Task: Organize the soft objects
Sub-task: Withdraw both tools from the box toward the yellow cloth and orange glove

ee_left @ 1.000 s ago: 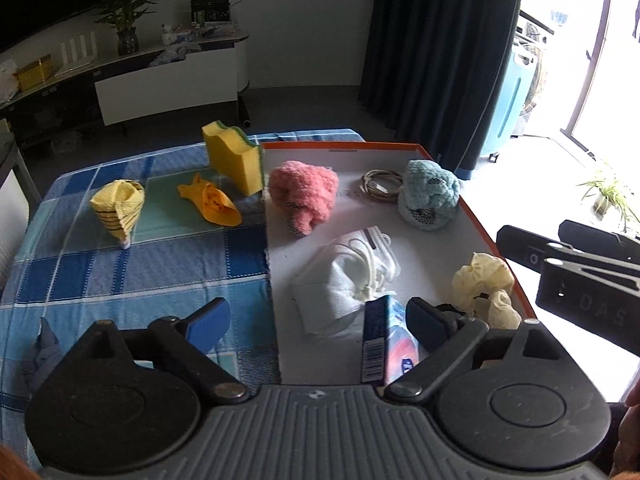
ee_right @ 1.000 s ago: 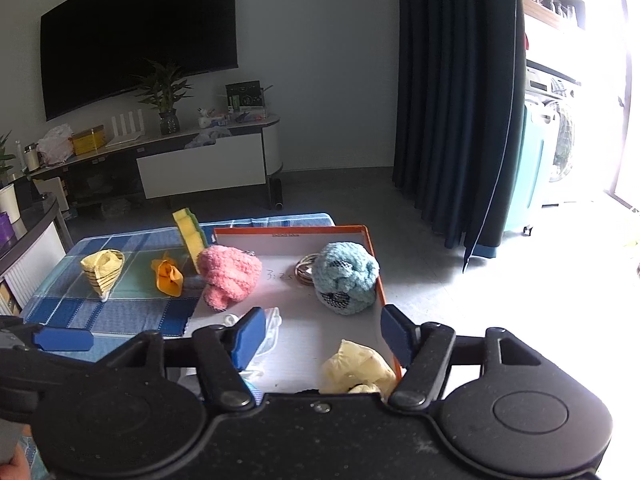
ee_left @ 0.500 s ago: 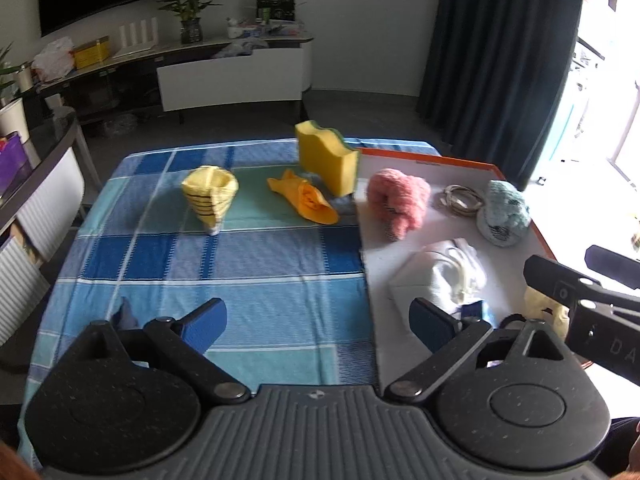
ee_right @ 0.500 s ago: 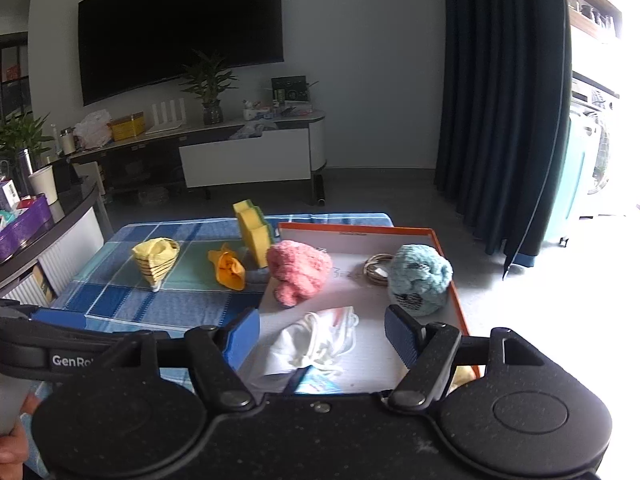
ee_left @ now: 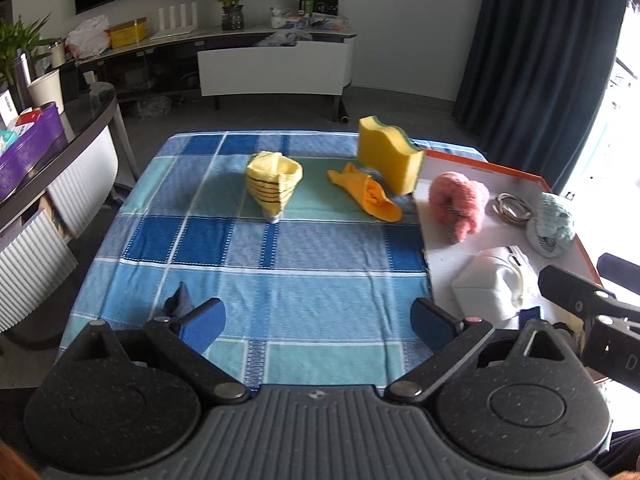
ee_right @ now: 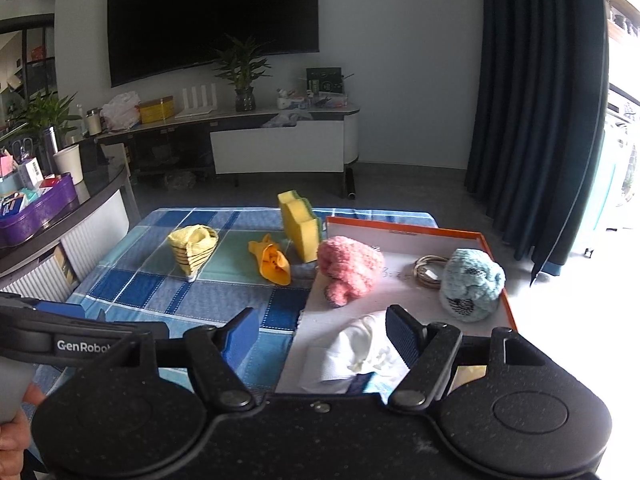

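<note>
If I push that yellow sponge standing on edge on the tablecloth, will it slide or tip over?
The yellow sponge stands upright on a narrow edge, so a push near its top would probably tip it. It looks like light foam, likely squashing under the fingers. The checked tablecloth may grip its base rather than let it slide.

Window glare right; fisheye-bent edges.

Left gripper (ee_left: 318,324) and right gripper (ee_right: 324,334), both agape, empty.

Fuzzy pink sock (ee_left: 460,208), porous yellow sponge (ee_left: 390,158), woven checked cloth tablecloth (ee_left: 280,272).
</note>
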`<action>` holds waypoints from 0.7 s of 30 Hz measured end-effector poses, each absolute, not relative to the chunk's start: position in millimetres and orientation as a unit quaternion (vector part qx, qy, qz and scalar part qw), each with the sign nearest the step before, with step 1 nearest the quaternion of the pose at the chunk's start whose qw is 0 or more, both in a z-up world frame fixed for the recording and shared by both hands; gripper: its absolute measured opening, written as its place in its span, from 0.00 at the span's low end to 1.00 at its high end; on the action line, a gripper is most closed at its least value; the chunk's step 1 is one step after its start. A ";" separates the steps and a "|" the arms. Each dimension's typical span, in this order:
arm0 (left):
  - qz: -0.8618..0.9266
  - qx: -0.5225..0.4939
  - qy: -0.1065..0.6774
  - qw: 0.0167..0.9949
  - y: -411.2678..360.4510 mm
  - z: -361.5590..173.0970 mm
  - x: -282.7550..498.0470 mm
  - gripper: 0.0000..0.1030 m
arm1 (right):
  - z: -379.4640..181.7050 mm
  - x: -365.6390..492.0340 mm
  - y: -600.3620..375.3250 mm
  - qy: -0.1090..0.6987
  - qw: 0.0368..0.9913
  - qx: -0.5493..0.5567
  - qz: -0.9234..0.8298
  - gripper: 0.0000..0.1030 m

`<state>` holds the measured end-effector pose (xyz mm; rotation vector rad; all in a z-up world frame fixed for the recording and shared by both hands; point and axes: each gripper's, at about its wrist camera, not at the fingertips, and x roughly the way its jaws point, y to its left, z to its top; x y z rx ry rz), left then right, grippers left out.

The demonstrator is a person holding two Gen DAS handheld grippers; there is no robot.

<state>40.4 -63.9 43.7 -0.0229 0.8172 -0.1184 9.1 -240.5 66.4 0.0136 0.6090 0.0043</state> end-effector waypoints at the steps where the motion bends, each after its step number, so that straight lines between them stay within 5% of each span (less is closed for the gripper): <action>1: -0.055 -0.012 0.398 0.916 -61.8 43.0 41.5 0.99 | 65.9 10.4 -238.7 0.301 0.954 0.006 0.004 0.81; 21: -0.012 -0.029 0.428 0.903 -12.4 23.2 66.1 0.99 | 47.1 54.6 -212.8 0.336 0.941 0.007 0.039 0.81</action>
